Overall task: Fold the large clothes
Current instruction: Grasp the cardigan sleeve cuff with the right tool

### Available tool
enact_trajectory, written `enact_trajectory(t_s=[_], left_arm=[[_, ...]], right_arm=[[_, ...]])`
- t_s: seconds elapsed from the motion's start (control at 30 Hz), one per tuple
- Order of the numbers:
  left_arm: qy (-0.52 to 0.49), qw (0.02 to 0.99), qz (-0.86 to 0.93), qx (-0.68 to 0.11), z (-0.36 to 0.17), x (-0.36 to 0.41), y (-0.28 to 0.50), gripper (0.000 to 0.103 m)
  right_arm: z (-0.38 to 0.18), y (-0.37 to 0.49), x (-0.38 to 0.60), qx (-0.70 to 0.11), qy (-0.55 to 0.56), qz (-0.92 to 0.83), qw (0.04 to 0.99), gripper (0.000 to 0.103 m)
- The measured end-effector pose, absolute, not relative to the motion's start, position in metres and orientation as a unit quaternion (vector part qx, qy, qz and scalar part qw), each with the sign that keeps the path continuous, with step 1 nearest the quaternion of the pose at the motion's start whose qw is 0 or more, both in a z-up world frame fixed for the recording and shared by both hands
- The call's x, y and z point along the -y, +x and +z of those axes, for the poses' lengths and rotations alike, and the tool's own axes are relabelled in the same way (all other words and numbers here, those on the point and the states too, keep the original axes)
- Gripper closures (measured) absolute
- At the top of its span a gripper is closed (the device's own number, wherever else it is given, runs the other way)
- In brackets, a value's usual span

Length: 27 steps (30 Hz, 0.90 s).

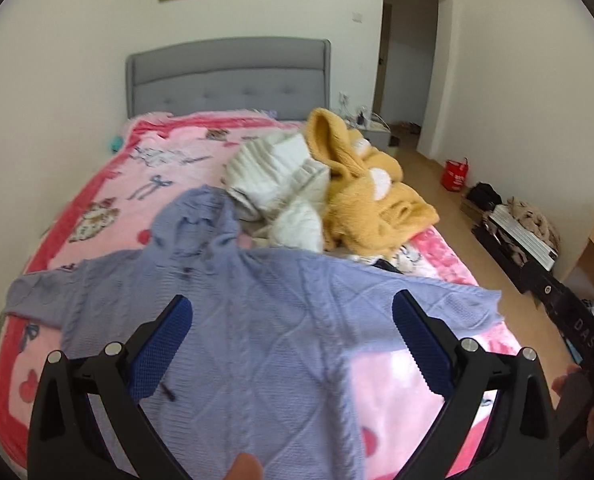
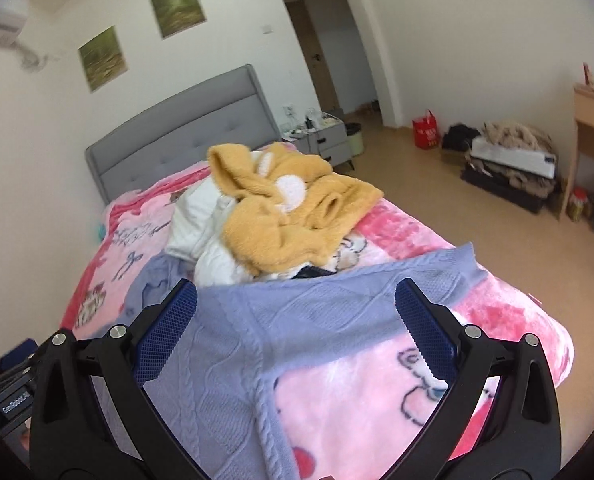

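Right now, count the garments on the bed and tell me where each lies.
3, perhaps more. The lavender sweater lies spread flat nearest the grippers. The white garment is bunched behind it. The yellow fleece is heaped at the white one's right. Something dark under the pile may be another.

Soft, even daylight, with fisheye warp and motion blur.

Both views are bright and flat, with no hard shadows or glare; the white walls read slightly washed out. Dark vignette corners frame each round picture, and straight lines such as the doorway (image 1: 411,60) bow toward the edges. The sweater (image 1: 257,320) is smeared by blur in the left view, sharper in the right. The wall pictures (image 2: 137,36) and the air conditioner (image 2: 3,18) look streaked and soft.
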<state>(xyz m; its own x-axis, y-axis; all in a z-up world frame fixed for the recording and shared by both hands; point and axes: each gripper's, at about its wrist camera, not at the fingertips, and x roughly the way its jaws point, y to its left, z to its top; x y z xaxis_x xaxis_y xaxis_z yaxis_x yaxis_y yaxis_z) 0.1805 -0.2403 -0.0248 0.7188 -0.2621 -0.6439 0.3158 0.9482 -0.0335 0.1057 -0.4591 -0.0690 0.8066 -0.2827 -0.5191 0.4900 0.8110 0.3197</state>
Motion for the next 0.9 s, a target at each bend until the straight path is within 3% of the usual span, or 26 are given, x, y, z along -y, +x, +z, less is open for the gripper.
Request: enact_trajectory(t_s=[0.2, 0.57, 0.9], left_arm=[[0.056, 0.922, -0.142, -0.355, -0.049, 0.296, 0.202, 0.005], [0.092, 0.915, -0.120, -0.373, -0.102, 0.354, 0.228, 0.005], [0.107, 0.907, -0.120, -0.389, -0.115, 0.381, 0.235, 0.005]], right_arm=[[-0.124, 0.120, 0.569, -0.263, 0.225, -0.281, 0.895, 0.008], [-0.302, 0.169, 0.730, -0.354, 0.348, -0.272, 0.825, 0.008], [-0.345, 0.179, 0.753, -0.364, 0.423, -0.264, 0.787, 0.007]])
